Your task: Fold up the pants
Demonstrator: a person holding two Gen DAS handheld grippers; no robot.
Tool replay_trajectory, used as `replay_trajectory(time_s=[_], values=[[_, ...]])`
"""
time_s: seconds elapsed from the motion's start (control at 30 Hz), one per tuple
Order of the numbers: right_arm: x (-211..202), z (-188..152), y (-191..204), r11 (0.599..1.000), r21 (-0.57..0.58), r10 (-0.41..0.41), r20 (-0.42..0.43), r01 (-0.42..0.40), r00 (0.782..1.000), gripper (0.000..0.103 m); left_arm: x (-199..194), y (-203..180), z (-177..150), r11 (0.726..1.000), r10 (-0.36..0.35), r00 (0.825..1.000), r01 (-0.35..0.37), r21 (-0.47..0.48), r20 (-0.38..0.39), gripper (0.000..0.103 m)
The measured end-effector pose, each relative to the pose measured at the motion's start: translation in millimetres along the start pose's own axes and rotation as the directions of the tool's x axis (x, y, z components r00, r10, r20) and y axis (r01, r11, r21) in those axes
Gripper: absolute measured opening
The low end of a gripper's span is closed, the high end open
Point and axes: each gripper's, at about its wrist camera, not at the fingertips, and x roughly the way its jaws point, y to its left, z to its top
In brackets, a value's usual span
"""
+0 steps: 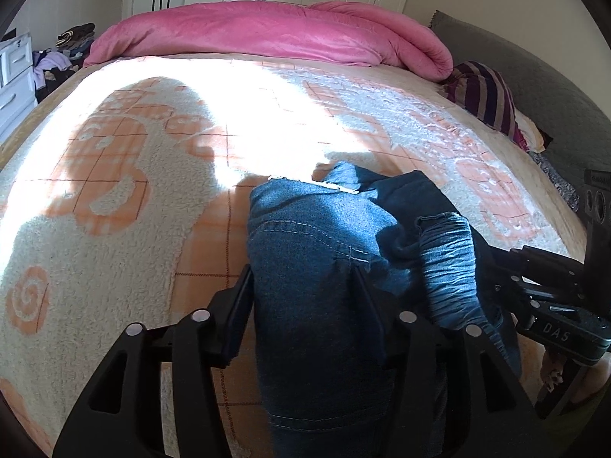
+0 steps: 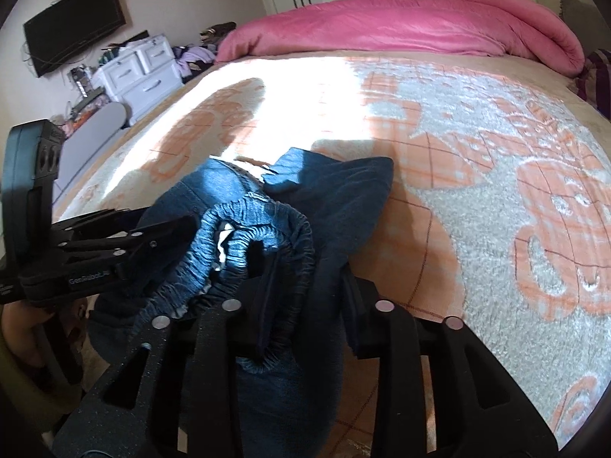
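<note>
Jeans (image 1: pixel 324 252) bunched on blanket (image 1: pixel 114 175); left hand-held gripper (image 1: pixel 305 286) and right hand-held gripper (image 2: pixel 305 278) both clamped on denim

pants (image 1: pixel 320 252): blue denim, matt | blanket (image 1: pixel 114 175): fleecy pile | comforter (image 1: pixel 267 38): pink, possibly plush

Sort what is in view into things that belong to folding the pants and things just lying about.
Belongs to the job:
- jeans
- left gripper, denim between its fingers
- right gripper, on the elastic waistband
- patterned blanket, the work surface

Lying about:
- pink duvet
- striped cloth
- clothes pile
- white dresser
- wall TV
</note>
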Motion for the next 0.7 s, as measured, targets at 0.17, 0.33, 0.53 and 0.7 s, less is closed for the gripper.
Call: replay_trajectory(time_s=[0.17,0.33,0.53,0.7], values=[[4.2,-3.1,-1.7,0.998,0.01,-0.064,-0.024,0.064,0.998,0.041,2.7,1.9,-0.7,1.0,0.011,1.0,-0.011,-0.003,-0.006,0.06],[10.1,-4.7,-4.9,0.995,0.015,-0.097,-0.055,0.098,0.994,0.049,3.9,0.9,-0.9,1.0,0.013,1.0,-0.013,0.001,-0.011,0.06],[8.1,-4.1,-8.7,0.994,0.022,-0.107,-0.054,0.109,0.993,0.063,3.9,1.1,-0.3,1.0,0.014,1.0,-0.014,0.0,-0.01,0.06],[1.1,-2.6,-8.4,0.993,0.024,-0.111,-0.034,0.111,0.993,0.077,0.2,-1.0,0.6,1.0,0.021,1.0,-0.021,0.002,-0.007,0.072]])
